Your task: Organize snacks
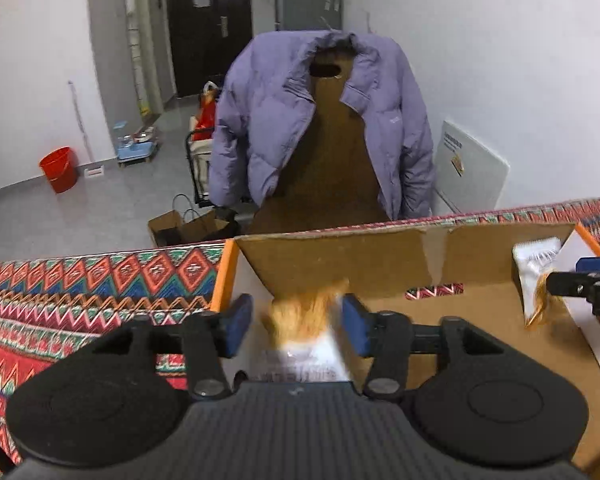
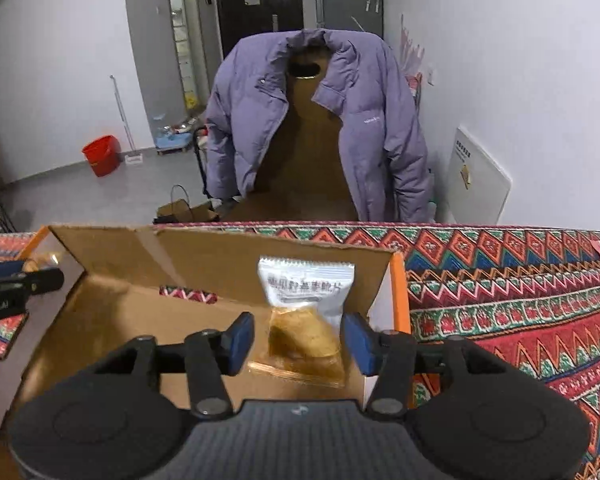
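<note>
Left hand-held gripper [image 1: 298, 326] hovering over the near-left corner of the box [image 1: 380, 264], jaws spread wide. Blurred snack pack [image 1: 306, 334] lying between the blue pads [image 1: 358, 326], touching neither as far as visible, orange end pointing forward, white end tucked toward the gripper body.

Right hand-held gripper [image 2: 298, 340] hanging over the box's [image 2: 228, 256] right end, jaws likewise wide apart. Second snack [image 2: 306, 312] sitting between its pads [image 2: 240, 340] with gaps on both sides, white printed top leaning toward the back flap, clear bottom resting on the cardboard floor.

Box resting on the counter's patterned cloth [image 2: 500, 300]. Purple jacket [image 1: 320, 120] draping over a chair beyond.
</note>
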`<state>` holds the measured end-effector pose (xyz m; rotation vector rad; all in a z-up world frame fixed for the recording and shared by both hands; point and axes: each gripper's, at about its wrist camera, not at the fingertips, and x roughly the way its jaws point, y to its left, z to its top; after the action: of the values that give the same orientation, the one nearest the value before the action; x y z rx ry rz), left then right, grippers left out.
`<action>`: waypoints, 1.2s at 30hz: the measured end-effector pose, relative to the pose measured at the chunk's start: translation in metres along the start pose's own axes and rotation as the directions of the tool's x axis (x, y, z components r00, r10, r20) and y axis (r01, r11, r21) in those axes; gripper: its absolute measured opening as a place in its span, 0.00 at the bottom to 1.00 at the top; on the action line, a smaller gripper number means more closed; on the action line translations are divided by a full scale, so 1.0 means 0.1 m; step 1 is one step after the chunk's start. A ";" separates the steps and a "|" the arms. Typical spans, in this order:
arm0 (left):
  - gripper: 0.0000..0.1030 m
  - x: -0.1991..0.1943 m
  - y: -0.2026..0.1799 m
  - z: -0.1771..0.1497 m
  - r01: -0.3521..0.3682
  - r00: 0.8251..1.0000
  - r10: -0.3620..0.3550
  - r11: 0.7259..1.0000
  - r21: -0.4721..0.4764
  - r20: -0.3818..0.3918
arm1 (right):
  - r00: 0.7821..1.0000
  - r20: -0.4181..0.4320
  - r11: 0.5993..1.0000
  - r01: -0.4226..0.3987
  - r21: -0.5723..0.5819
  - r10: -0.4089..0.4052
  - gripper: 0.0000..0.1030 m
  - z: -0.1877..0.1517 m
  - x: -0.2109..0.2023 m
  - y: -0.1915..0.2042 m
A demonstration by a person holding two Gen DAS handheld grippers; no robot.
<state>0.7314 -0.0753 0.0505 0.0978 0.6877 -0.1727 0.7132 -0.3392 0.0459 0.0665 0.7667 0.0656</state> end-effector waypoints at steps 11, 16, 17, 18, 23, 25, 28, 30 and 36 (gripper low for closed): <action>0.70 -0.41 -0.13 -0.10 -0.026 1.000 0.025 0.997 0.070 0.016 | 0.998 0.009 0.997 -0.059 -0.045 0.059 0.77 -0.04 -0.26 0.08; 0.79 -0.85 -0.07 -0.04 -0.036 0.997 0.031 0.998 0.057 0.072 | 0.993 0.039 0.993 -0.110 -0.041 0.111 0.80 -0.12 -0.74 0.07; 0.80 -0.97 -0.05 -0.05 -0.034 0.996 0.030 0.998 0.045 0.079 | 0.993 0.049 0.993 -0.103 -0.057 0.105 0.81 -0.15 -0.85 0.08; 0.80 -1.07 -0.04 -0.06 -0.032 0.996 0.029 0.999 0.039 0.080 | 0.993 0.058 0.992 -0.098 -0.073 0.102 0.82 -0.18 -0.98 0.09; 0.80 -1.74 0.01 -0.46 -0.005 0.996 0.007 1.000 -0.020 0.083 | 0.987 0.093 0.986 -0.116 -0.122 0.127 0.86 -0.47 -1.64 0.10; 0.80 -2.03 0.02 -0.67 -0.007 0.996 0.010 0.999 -0.034 0.093 | 0.986 0.111 0.984 -0.109 -0.143 0.126 0.87 -0.64 -1.91 0.11; 0.86 -2.48 0.02 -1.02 0.002 0.993 0.004 0.999 -0.044 0.118 | 0.981 0.136 0.981 -0.115 -0.154 0.137 0.89 -0.91 -2.30 0.11; 0.86 -2.76 0.02 -1.28 -0.029 0.991 0.036 0.998 -0.062 0.132 | 0.977 0.157 0.980 -0.116 -0.161 0.142 0.90 -1.13 -2.54 0.13; 0.87 -3.57 -0.08 -2.07 -0.079 0.975 0.090 0.995 -0.062 0.201 | 0.954 0.245 0.978 -0.137 -0.155 0.172 0.93 -2.00 -3.22 0.16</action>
<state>0.3301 -0.0081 0.1184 0.0565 0.4820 -0.0808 0.3423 -0.3430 0.1258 0.0047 0.4939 0.2544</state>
